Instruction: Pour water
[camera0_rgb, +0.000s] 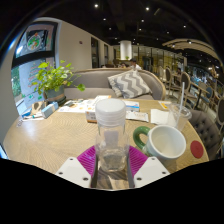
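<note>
Gripper view: the fingers (111, 168) are pinching a clear bottle (110, 128) upright between their pink pads, just left of a white cup (166, 141) sitting on the wooden surface (45, 140).

Warm ceiling spotlights, evenly bright room, strong fisheye bending at edges.
</note>
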